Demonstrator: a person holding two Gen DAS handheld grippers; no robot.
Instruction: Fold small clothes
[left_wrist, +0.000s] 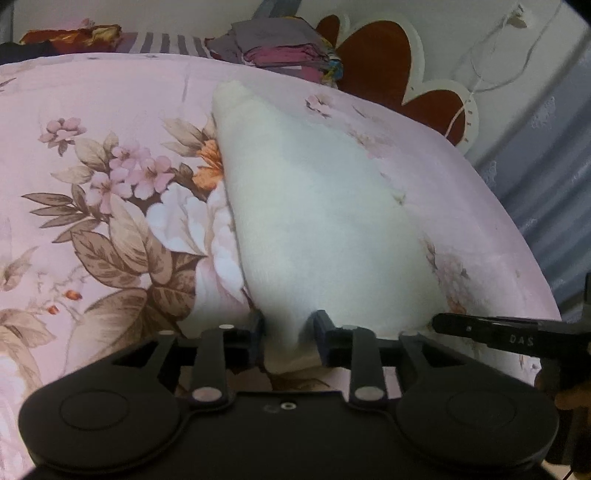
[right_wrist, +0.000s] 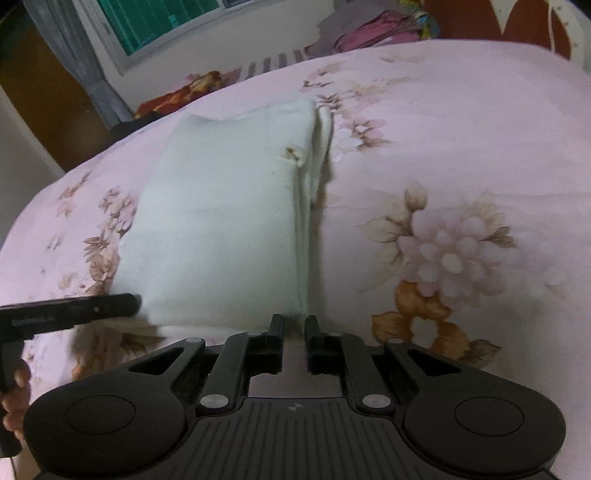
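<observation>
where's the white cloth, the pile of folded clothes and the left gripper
white cloth (left_wrist: 314, 206): left wrist view, middle of its top face
pile of folded clothes (left_wrist: 280, 48): left wrist view, top layers
left gripper (left_wrist: 288, 332): left wrist view, between fingertips

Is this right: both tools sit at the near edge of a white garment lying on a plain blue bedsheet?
Not quite. The bedsheet is pink with a floral print, not plain blue; both wrist views show it. The left tool and right tool do sit at the near edge of the white garment.
</observation>
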